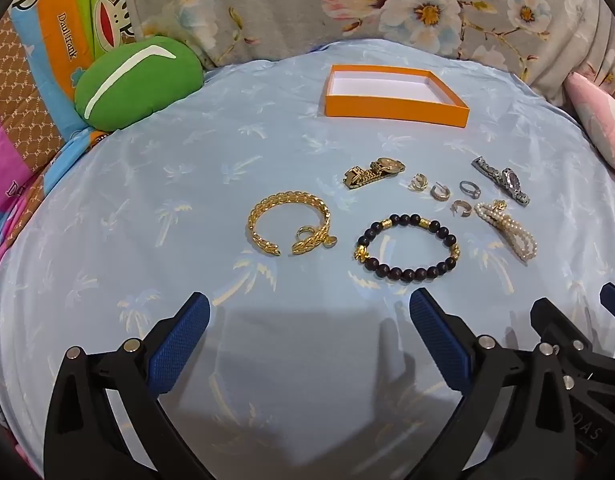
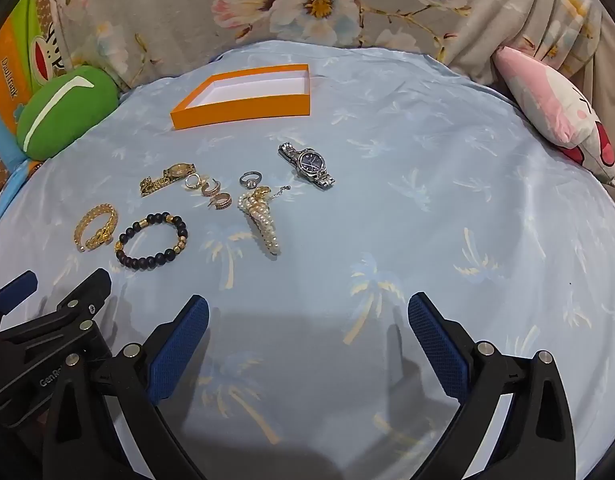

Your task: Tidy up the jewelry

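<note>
An empty orange box [image 1: 395, 107] [image 2: 243, 110] lies at the far side of the light blue cloth. In front of it lie a gold bangle [image 1: 288, 227] [image 2: 94, 227], a dark bead bracelet [image 1: 407, 247] [image 2: 151, 240], a gold watch [image 1: 373, 172] [image 2: 167, 178], a silver watch [image 1: 503, 180] [image 2: 309, 165], a pearl strand [image 1: 507, 228] [image 2: 261, 220], a silver ring [image 1: 468, 188] [image 2: 250, 179] and small gold earrings [image 1: 439, 191] [image 2: 211, 190]. My left gripper [image 1: 309, 312] is open and empty, near of the bead bracelet. My right gripper [image 2: 307, 312] is open and empty, near of the pearls.
A green cushion [image 1: 135, 80] [image 2: 65, 110] sits at the far left and a pink plush pillow [image 2: 559, 116] at the far right. Floral fabric [image 1: 387, 4] runs along the back. Colourful bedding [image 1: 47, 40] lies beyond the left edge.
</note>
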The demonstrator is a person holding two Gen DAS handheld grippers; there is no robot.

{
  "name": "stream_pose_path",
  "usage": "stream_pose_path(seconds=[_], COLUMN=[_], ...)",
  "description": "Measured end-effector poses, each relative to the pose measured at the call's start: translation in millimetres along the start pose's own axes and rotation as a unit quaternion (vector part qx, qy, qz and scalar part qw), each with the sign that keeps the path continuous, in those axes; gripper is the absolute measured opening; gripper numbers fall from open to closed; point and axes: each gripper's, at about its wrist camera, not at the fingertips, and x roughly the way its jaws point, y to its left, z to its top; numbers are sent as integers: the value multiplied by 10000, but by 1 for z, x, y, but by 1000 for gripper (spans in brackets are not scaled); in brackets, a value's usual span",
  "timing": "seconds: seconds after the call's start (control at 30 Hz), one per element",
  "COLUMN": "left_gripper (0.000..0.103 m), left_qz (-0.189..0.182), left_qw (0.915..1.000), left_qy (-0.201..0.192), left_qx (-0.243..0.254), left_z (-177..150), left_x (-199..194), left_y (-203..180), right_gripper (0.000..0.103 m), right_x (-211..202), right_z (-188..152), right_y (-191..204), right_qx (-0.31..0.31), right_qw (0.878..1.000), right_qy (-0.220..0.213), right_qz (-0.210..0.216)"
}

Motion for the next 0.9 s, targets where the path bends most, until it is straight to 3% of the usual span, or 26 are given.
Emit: stream_pose_path(seconds=[0.9], left_gripper=[98], left_qz=[8], left_qw=[10000], left_qy=[13], left_qx=[5], left_z=[-2], left_x=[2], left_y=[0], right_gripper=[98], right_x=[1], right_z=[0], right_y=[2], right_qx=[-14], right_qw=[10000], right_qy=[24], right_qz=[28])
